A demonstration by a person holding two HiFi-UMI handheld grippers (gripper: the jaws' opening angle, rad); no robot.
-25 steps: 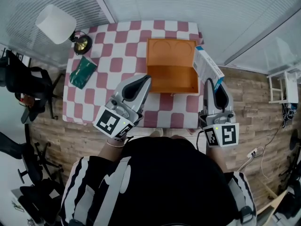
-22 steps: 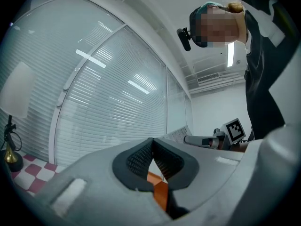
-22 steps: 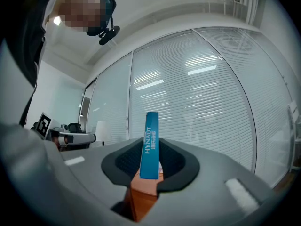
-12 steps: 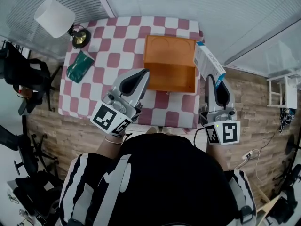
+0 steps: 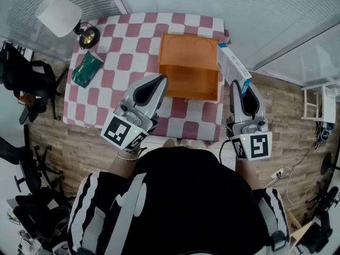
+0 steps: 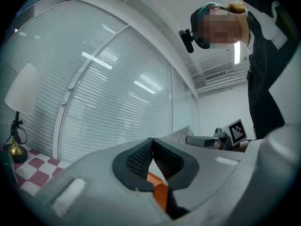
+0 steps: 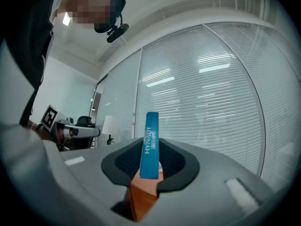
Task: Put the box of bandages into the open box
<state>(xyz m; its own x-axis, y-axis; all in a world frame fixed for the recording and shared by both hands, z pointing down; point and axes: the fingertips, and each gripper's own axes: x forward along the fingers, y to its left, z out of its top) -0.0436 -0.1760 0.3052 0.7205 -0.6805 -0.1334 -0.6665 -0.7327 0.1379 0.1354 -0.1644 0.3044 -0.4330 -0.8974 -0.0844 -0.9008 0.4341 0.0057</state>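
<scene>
Bandage box (image 5: 234,67) in right tongs (image 5: 241,91), beside open box (image 5: 188,82).

An office: glass partition walls (image 6: 117,93) with blinds, black swivel chairs (image 5: 22,83), wood-plank floor (image 5: 287,110).

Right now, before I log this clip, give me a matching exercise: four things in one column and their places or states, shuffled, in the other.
Things:
1. bandage box
2. green packet
3. lamp
4. left claw

Places or states:
A. shut, nothing in it
B. far left corner of the checked table
C. clamped in the right claw
D. flat on the table, left of the orange box

Pairs: 1-C, 2-D, 3-B, 4-A.
</scene>
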